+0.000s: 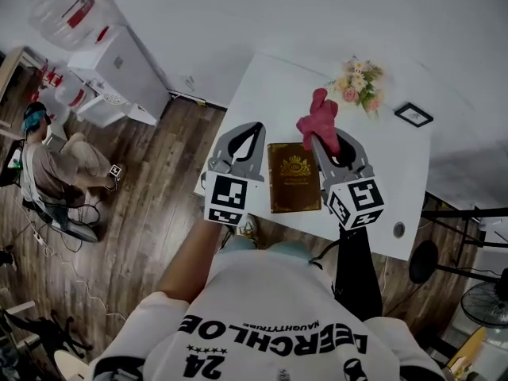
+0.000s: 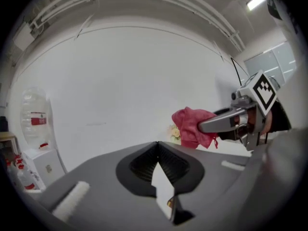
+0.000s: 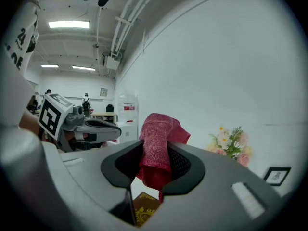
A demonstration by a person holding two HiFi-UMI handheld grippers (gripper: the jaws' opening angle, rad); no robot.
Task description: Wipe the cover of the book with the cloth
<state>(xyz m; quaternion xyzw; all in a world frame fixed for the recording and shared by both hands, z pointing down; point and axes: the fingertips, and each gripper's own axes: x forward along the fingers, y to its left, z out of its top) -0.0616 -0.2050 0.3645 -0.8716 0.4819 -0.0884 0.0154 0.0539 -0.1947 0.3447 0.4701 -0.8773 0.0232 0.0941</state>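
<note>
Right gripper (image 1: 321, 139) jaws clamped on cloth (image 1: 319, 116) – cloth raised near far right corner of book (image 1: 294, 178), book flat on table (image 1: 266, 82) between grippers, left gripper (image 1: 255, 127) jaws together – empty.

A brown cover with a gold emblem is shown on the book (image 1: 294, 177) at frame centre, against a white table (image 1: 270, 82); the cloth (image 1: 320, 117) just above is crimson. Black-and-white square patterns are borne by the grey left gripper (image 1: 255, 127) and right gripper (image 1: 319, 138).
</note>
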